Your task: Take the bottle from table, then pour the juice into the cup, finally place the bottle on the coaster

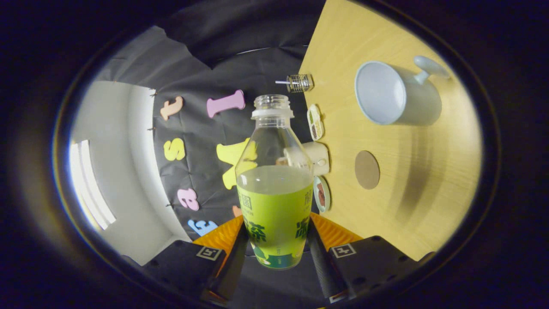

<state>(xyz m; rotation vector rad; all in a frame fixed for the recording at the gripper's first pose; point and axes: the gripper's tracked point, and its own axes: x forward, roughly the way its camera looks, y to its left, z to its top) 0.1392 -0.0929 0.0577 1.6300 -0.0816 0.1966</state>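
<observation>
We have the gripper [276, 244] closed on the bottle [274, 184], both fingers [233, 262] pressing its lower label. Cap off, juice [274, 201] approx half full. View is rolled: surface [411, 206] runs beside the bottle, w/ cup [396, 94] and coaster [367, 169] on it, well apart from the bottle.

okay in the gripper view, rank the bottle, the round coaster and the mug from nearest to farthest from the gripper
1. The bottle: clamped between the fingers of the gripper, uncapped, part full of juice.
2. The coaster: a brown disc on the wooden table, beyond the fingers, to one side of the bottle.
3. The mug: farther along the table, past the coaster, its open mouth facing the camera.
</observation>
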